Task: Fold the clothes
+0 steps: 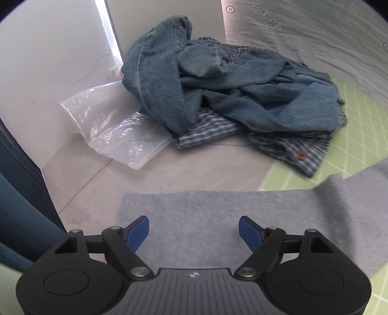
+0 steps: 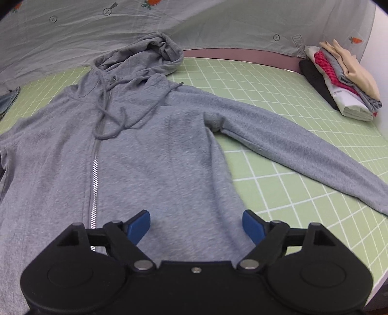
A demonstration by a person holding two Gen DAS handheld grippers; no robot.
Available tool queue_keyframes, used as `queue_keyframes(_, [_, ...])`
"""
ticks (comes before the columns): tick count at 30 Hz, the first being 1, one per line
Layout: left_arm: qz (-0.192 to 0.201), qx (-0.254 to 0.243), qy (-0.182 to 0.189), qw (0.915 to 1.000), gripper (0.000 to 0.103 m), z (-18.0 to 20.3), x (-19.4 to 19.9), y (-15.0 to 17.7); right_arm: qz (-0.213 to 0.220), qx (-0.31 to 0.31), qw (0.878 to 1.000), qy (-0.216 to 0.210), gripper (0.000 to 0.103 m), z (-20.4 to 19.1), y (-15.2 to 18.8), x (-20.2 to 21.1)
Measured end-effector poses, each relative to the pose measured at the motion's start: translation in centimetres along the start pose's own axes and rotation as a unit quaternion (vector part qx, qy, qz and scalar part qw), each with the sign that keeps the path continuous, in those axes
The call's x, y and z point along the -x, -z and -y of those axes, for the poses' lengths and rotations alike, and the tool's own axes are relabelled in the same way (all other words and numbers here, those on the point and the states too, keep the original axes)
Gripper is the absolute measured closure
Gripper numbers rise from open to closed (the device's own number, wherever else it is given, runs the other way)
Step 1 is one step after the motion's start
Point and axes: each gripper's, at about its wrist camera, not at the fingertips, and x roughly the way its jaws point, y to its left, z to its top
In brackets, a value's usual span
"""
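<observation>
A grey zip-up hoodie (image 2: 135, 155) lies flat, front up, on the green grid mat (image 2: 278, 169). Its hood (image 2: 150, 53) points away and its right sleeve (image 2: 303, 150) stretches out to the right. My right gripper (image 2: 195, 227) is open and empty, just above the hoodie's lower right body. In the left wrist view, the hoodie's left sleeve (image 1: 218, 218) lies flat across the white table and the mat. My left gripper (image 1: 194, 232) is open and empty above that sleeve near its cuff end.
A heap of blue denim and striped clothes (image 1: 230, 89) lies beyond the left sleeve, with a clear plastic bag (image 1: 114, 128) beside it. A stack of folded clothes (image 2: 339, 82) sits at the mat's far right. A grey sheet (image 2: 218, 21) hangs behind.
</observation>
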Motion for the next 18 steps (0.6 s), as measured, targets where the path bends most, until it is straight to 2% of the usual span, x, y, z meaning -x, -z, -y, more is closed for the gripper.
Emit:
queue_keyframes(5, [-0.013, 0.004, -0.003, 0.9999, 0.020, -1.6, -1.5, -0.6, -0.006, -0.011, 1.000, 0.000, 0.019, -1.3, 0.6, 0.4])
queue_keyframes(18, [-0.008, 0.016, 0.012, 0.9998, 0.003, -3.3, -2.4, -0.6, -0.026, 0.011, 1.000, -0.003, 0.019, -4.4, 1.2, 0.7])
